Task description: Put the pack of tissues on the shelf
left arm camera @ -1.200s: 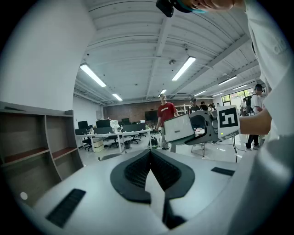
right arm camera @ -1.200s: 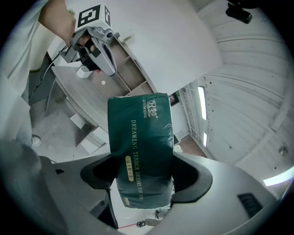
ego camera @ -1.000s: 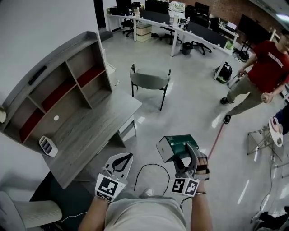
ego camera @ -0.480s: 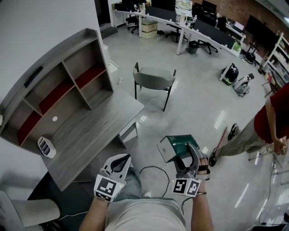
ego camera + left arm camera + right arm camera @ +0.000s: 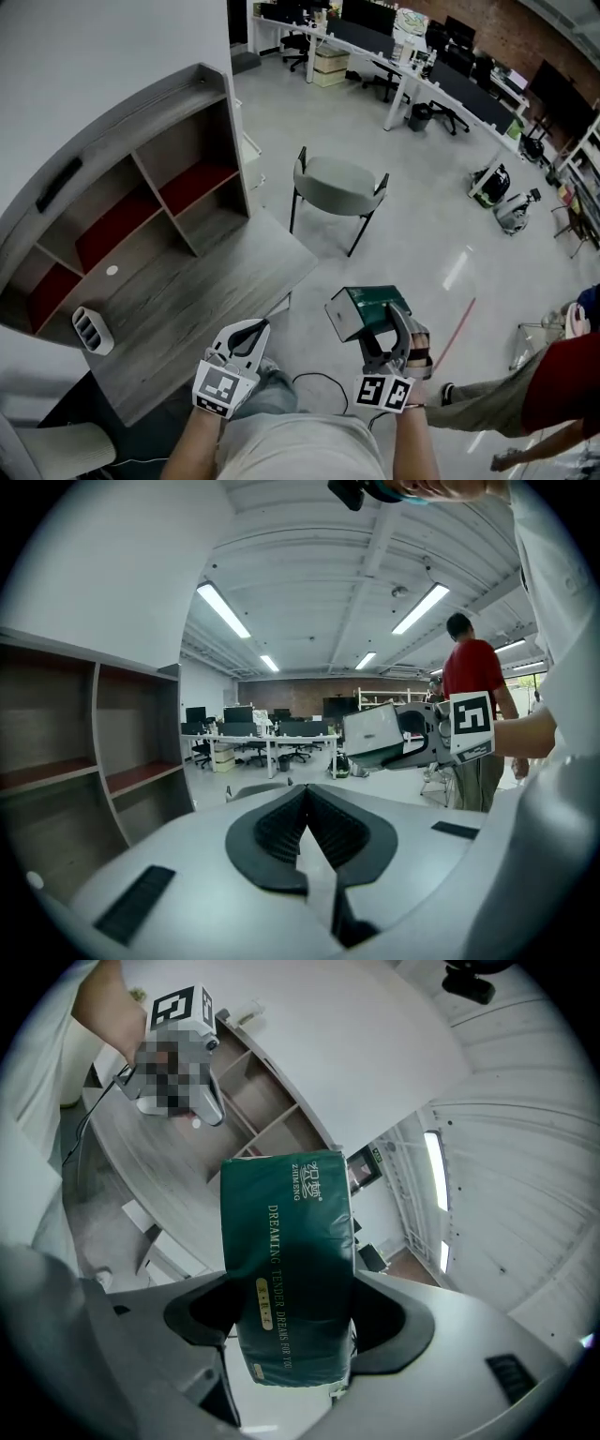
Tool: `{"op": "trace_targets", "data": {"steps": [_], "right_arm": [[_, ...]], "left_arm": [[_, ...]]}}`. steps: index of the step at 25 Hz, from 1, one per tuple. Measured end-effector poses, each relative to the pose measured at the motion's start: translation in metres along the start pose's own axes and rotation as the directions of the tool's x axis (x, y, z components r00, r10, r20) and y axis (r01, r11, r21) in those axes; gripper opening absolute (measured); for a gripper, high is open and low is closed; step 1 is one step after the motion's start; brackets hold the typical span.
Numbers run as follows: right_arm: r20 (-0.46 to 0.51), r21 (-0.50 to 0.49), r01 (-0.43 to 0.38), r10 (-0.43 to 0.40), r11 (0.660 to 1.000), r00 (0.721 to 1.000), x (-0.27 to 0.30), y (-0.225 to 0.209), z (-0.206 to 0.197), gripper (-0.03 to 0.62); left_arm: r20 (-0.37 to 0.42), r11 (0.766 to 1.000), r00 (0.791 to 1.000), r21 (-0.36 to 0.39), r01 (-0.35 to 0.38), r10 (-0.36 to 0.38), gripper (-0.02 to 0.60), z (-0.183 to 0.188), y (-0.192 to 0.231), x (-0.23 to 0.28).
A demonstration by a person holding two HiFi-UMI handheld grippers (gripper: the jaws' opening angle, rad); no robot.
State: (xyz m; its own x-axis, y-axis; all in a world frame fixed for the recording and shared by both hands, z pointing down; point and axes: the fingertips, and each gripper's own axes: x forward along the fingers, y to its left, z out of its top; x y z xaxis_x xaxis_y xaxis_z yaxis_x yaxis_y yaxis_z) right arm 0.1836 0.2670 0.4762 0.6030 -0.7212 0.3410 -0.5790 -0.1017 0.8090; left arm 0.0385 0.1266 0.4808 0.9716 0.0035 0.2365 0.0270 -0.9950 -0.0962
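**Right gripper.** The right gripper (image 5: 379,324) has its jaws set wide and clamped on the pack of tissues (image 5: 286,1269). One pad presses on each long side of the pack. The pack is dark green with light lettering along its face. It sits lengthwise between the jaws, and its far end sticks out well past the fingertips. It is held in the air over the floor, clear of any support.

**Left gripper.** The left gripper (image 5: 251,333) has its jaws pressed together, with nothing between them. It is level with the right gripper and to that gripper's left. The person's body lies behind the two.

**Ahead and left of the grippers.**
- The grey wooden surface (image 5: 202,300) has its near corner just ahead of the left gripper.
- The shelf (image 5: 141,178) stands along the far edge of that surface, against the white wall. Its compartments are open, and some have red bottoms.
- A small white slotted object (image 5: 86,330) rests on the surface, to the left of the left gripper.

**Ahead of the right gripper.**
- A grey chair (image 5: 337,183) stands on the pale floor, well beyond the pack.
- A thin red line (image 5: 455,323) runs across the floor to the right of the gripper.

**Near the grippers.**
- A black cable (image 5: 314,379) loops on the floor between the two grippers.
- A person in a red shirt (image 5: 558,394) stands to the right of the right gripper.
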Motion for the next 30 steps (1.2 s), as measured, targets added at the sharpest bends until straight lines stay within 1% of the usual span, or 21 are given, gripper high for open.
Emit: {"op": "trace_targets", "data": {"steps": [4, 8, 12, 16, 20, 23, 27, 30], "right_arm": [[0.043, -0.016, -0.020, 0.021, 1.000, 0.999, 0.062, -0.012, 0.036, 0.373], [0.103, -0.042, -0.042, 0.046, 0.998, 0.994, 0.118, -0.014, 0.078, 0.373], [0.169, -0.080, -0.068, 0.081, 0.994, 0.982, 0.161, -0.010, 0.120, 0.373], [0.227, -0.131, -0.094, 0.122, 0.987, 0.966, 0.194, -0.001, 0.162, 0.373], [0.284, -0.203, -0.124, 0.179, 0.971, 0.942, 0.224, 0.011, 0.203, 0.373], [0.328, -0.252, -0.145, 0.226, 0.957, 0.917, 0.245, 0.019, 0.228, 0.373], [0.385, -0.311, -0.170, 0.287, 0.935, 0.877, 0.273, 0.031, 0.264, 0.373], [0.421, -0.359, -0.180, 0.331, 0.916, 0.845, 0.295, 0.037, 0.289, 0.373]], "left_arm": [[-0.007, 1.000, 1.000, -0.004, -0.029, 0.029, 0.015, 0.004, 0.054, 0.017], [-0.021, 0.996, 0.996, -0.012, -0.085, 0.085, 0.015, 0.000, 0.106, 0.017], [-0.041, 0.988, 0.988, -0.030, -0.151, 0.150, 0.015, -0.010, 0.141, 0.007], [-0.060, 0.972, 0.973, -0.062, -0.228, 0.224, 0.015, -0.022, 0.171, -0.011], [-0.082, 0.947, 0.951, -0.097, -0.305, 0.298, 0.015, -0.032, 0.197, -0.023], [-0.094, 0.924, 0.930, -0.120, -0.364, 0.355, 0.015, -0.035, 0.213, -0.027], [-0.100, 0.880, 0.892, -0.150, -0.451, 0.440, 0.015, -0.035, 0.240, -0.034], [-0.115, 0.841, 0.858, -0.169, -0.514, 0.501, 0.015, -0.037, 0.259, -0.037]]}}
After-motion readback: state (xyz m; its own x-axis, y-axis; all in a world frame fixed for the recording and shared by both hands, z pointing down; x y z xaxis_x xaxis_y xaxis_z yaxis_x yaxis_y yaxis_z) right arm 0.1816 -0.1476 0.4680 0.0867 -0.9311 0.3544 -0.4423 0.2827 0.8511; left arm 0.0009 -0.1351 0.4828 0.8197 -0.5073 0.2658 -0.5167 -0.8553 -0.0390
